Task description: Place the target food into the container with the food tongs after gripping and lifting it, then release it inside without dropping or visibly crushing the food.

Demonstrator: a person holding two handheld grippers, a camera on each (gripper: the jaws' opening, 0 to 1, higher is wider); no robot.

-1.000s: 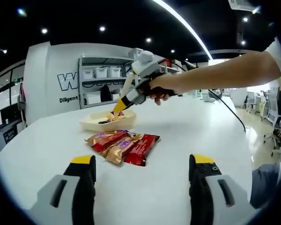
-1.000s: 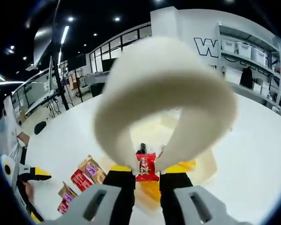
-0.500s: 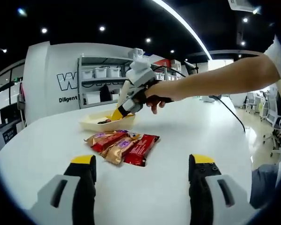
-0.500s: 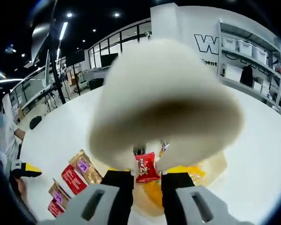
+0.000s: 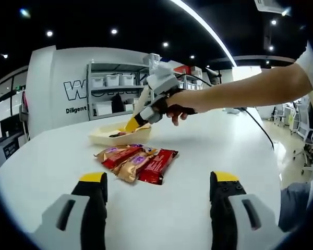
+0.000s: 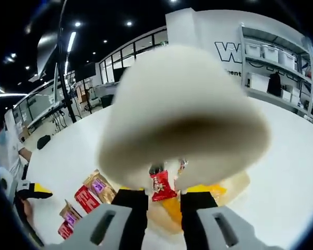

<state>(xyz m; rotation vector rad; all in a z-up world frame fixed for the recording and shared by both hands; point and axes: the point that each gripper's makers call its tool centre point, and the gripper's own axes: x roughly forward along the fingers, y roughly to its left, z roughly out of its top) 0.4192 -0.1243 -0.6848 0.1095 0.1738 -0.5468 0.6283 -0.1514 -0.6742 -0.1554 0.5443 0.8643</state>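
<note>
Because the red snack packet (image 6: 160, 187) is a small foil-wrapped piece, we judge it light, crinkly and slippery, with soft contents that a hard squeeze could flatten. In the right gripper view it hangs pinched between the tips of the cream food tongs (image 6: 185, 120), just above the shallow cream container (image 6: 235, 183), whose inside already shows something dark and something yellow. We hold it by the wrapper's upper end, which seems the safest place: the seam gives the tips something to bite without pressing the filling.

The right gripper (image 6: 164, 198) has its jaws clamped on the tongs' two arms, squeezing them shut on the packet. From the left gripper view we see that gripper (image 5: 155, 99) in the person's hand over the container (image 5: 101, 136).

Beside the container, on the white tabletop (image 5: 198, 140), lie more wrapped bars (image 5: 135, 159), gold and red, overlapping in a small pile. The left gripper (image 5: 156, 195) hovers low over the tabletop, its jaws wide apart and holding nothing.
</note>
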